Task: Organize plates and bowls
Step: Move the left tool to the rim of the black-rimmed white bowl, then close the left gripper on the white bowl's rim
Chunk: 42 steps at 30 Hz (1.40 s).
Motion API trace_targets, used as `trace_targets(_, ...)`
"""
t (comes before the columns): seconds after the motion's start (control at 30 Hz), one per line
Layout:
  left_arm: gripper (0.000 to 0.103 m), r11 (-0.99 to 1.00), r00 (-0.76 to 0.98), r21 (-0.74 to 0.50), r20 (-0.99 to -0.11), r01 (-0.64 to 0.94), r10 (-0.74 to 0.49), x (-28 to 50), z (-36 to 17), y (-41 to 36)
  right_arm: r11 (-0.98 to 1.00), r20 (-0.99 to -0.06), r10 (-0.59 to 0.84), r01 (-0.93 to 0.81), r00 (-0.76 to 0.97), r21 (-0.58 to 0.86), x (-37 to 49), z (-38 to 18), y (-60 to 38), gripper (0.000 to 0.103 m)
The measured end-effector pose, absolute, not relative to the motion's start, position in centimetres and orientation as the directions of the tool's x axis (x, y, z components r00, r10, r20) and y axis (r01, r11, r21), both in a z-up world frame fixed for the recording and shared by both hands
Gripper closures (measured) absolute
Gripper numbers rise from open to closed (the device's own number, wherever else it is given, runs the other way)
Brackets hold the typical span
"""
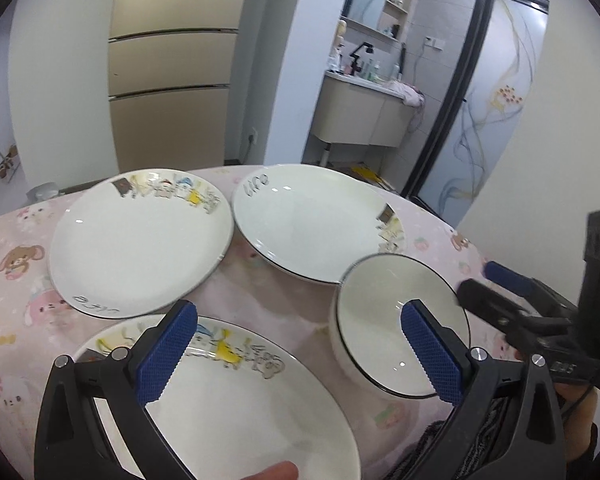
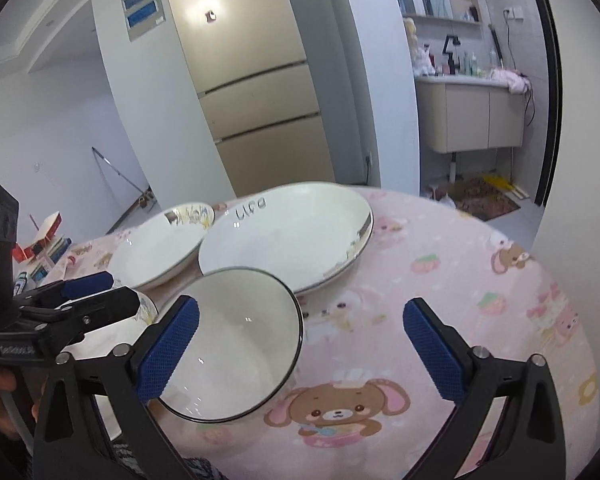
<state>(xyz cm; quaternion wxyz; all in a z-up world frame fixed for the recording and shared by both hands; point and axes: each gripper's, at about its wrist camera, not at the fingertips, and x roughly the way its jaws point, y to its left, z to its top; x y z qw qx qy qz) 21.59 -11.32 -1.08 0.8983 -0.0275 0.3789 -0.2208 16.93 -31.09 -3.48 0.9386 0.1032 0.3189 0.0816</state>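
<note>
We've stacked nothing yet. Left gripper spread, empty, over the near plate; right gripper spread, empty, by the bowl. Beyond lie a decorated plate and a deep plate, all separate on the tablecloth. We'd say everything's left.

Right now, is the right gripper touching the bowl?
Cannot tell. In the right wrist view, the open right gripper has one pad overlapping the bowl rim, with no plain contact or gap.
</note>
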Motion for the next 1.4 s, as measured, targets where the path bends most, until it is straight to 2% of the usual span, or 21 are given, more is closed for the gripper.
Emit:
trace_targets(0.07,0.0,0.896,0.605,-0.214,-0.673,0.39,-0.425,21.7,-1.4,-11.8,0.966,-0.603,0.22,-0.085,0.767,0.245,17.3,-4.0,-30.9,0.016)
trace_targets(0.2,0.004,0.89,0.59,-0.209,-0.684,0.406,-0.429,21.7,-2.1,-12.3,0.965,-0.624,0.223,-0.081,0.749,0.248,17.6,-4.6,-30.9,0.017)
trace_targets(0.23,0.01,0.887,0.584,-0.212,-0.686,0.411,-0.435,21.7,-2.2,-12.5,0.965,-0.627,0.224,-0.08,0.746,0.249,17.6,-4.6,-30.9,0.02)
trace_targets(0.37,0.028,0.88,0.557,-0.205,-0.707,0.429,-0.436,21.7,-3.0,-13.3,0.962,-0.641,0.237,-0.083,0.73,0.261,17.7,-5.0,-30.9,0.041)
trace_targets(0.43,0.043,0.874,0.542,-0.198,-0.718,0.443,-0.437,21.6,-3.3,-13.7,0.961,-0.651,0.244,-0.086,0.719,0.264,17.9,-5.2,-30.8,0.05)
trace_targets(0.5,0.053,0.87,0.529,-0.2,-0.725,0.451,-0.441,21.7,-3.6,-14.0,0.96,-0.661,0.248,-0.09,0.708,0.264,18.1,-5.5,-30.7,0.057)
trace_targets(0.57,0.058,0.869,0.522,-0.203,-0.73,0.451,-0.441,21.7,-3.8,-14.1,0.96,-0.666,0.253,-0.096,0.701,0.264,18.1,-5.6,-30.5,0.062)
trace_targets(0.63,0.065,0.865,0.517,-0.215,-0.727,0.453,-0.451,21.7,-4.0,-14.2,0.96,-0.672,0.257,-0.101,0.694,0.263,18.1,-5.7,-30.4,0.063)
trace_targets(0.73,0.065,0.864,0.512,-0.232,-0.725,0.447,-0.46,21.7,-4.0,-14.2,0.957,-0.689,0.272,-0.114,0.672,0.267,18.3,-6.2,-30.1,0.071)
trace_targets(1.17,0.066,0.859,0.486,-0.267,-0.733,0.437,-0.475,22.1,-4.8,-14.8,0.932,-0.751,0.357,-0.166,0.556,0.321,19.7,-8.3,-28.9,0.07)
trace_targets(1.3,0.07,0.842,0.451,-0.32,-0.732,0.434,-0.51,22.4,-5.1,-14.6,0.933,-0.745,0.347,-0.131,0.57,0.335,19.5,-8.3,-29.7,0.069)
trace_targets(1.4,0.075,0.841,0.438,-0.311,-0.744,0.442,-0.505,22.4,-5.3,-14.8,0.93,-0.739,0.355,-0.138,0.572,0.34,19.4,-8.1,-29.6,0.069)
